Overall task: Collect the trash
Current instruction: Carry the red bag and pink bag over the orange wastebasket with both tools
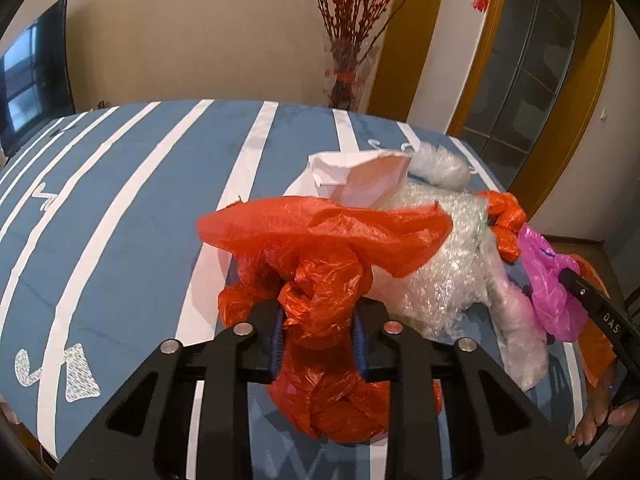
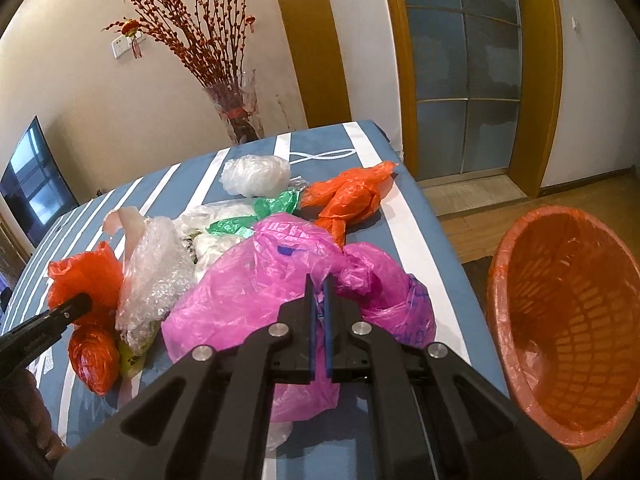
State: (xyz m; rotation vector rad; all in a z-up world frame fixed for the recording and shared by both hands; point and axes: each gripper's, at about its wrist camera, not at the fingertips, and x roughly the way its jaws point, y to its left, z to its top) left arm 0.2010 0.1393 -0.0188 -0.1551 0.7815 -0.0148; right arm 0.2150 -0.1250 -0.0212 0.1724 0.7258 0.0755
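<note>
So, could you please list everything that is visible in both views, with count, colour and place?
orange bags: two, orange, one far on the bed, one in the left jaws
pink bag: one, pink, in the right jaws
bubble wrap: one, clear, between orange and pink bags
green bag: one, green, mid pile
clear bag: one, whitish, far side
basket: one, orange-lined, floor beside bed
bed cover: one, blue with white stripes
vase: one, clear, red branches
television: one, black, wall
left gripper: shut on orange bag
right gripper: shut on pink bag
</note>
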